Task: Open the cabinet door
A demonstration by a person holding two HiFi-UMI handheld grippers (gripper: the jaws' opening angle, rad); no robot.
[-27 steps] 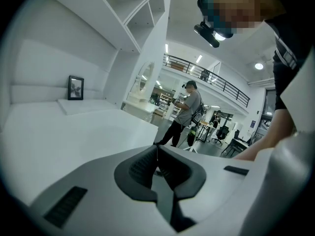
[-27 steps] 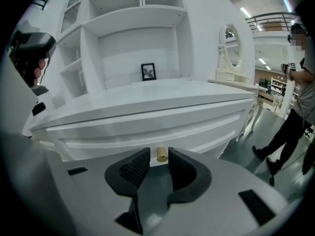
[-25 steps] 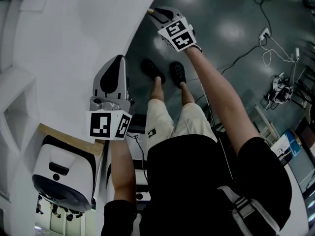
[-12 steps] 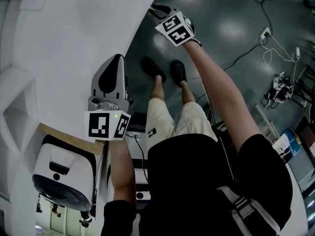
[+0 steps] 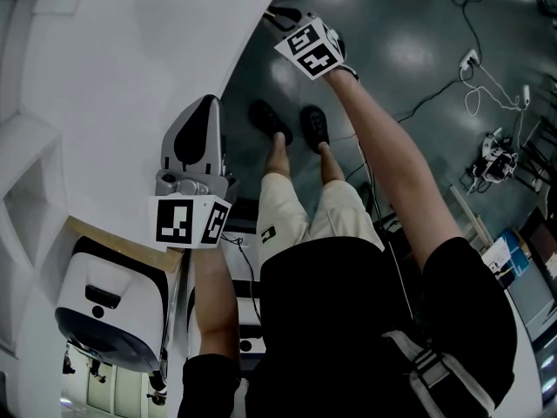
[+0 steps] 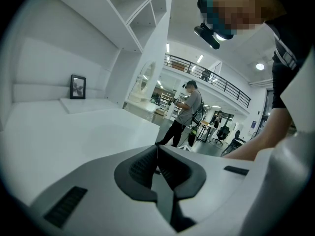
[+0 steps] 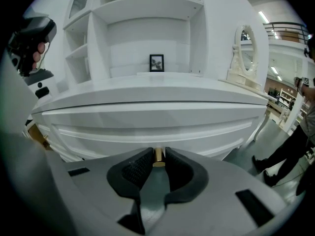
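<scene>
**Showroom, white cabinet, right tool clenched on the door knob**

Took in a large bright showroom with a dark glossy floor [image 5: 418, 50], cables [image 5: 474, 72] trailing across it at the head view's right. Faced a white cabinet [image 7: 157, 107] with open shelves above a broad top. Found the cabinet door [image 7: 206, 127] below that top, shut, straight ahead of the right tool [image 7: 158, 153]. Caught a person in a grey shirt [image 6: 187, 107] standing well off in the background of the left gripper view. Noted an ornate white mirror [image 7: 244, 58] upright at the right end of the top. Noted also a small dark picture frame [image 7: 156, 63] upright at the back of the top, in the middle bay. Held the left tool [image 6: 157, 150] over the white top, well apart from the right one, jaws pressed together with nothing between them. Set the right tool low at the cabinet's front edge, arm outstretched. Had just been closing its jaws. Clenched both pads on the door's small brass knob [image 7: 158, 157], one pad against each side.
</scene>
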